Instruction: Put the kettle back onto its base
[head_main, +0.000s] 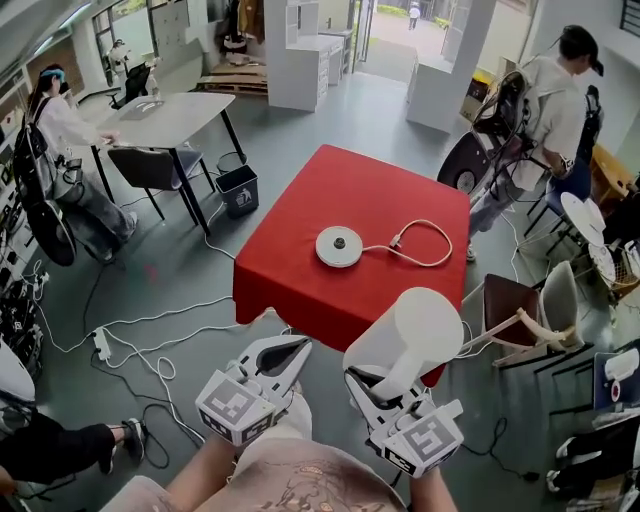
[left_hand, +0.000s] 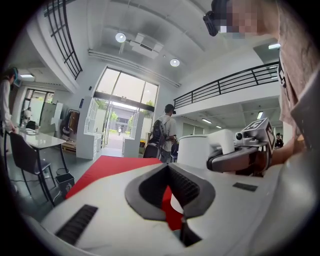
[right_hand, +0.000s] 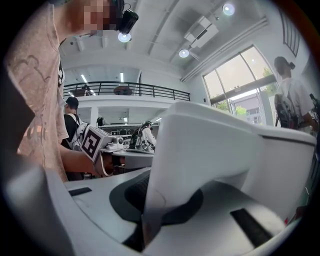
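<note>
Red cloth covers the square worktop (head_main: 300, 200), which stands on a grey floor. The round white base (head_main: 339, 246) lies near the middle of the cloth, and its white cord (head_main: 425, 245) runs off to the right in a loop that ends in a plug.

The white kettle (head_main: 415, 335) is off the base and well apart from it. It is held in the air over the near right corner of the worktop, with its body tilted away from the person. The right tool (head_main: 385, 382) has its jaws closed on the kettle's handle, and in the right gripper view the handle fills the gap between the dark pads.

The left tool (head_main: 300, 347) is just to the left of the kettle and holds nothing. Its jaws meet at the tips, and the red cloth shows through the hollow between the pads.

Other people stand or sit around the room, away from the worktop.
</note>
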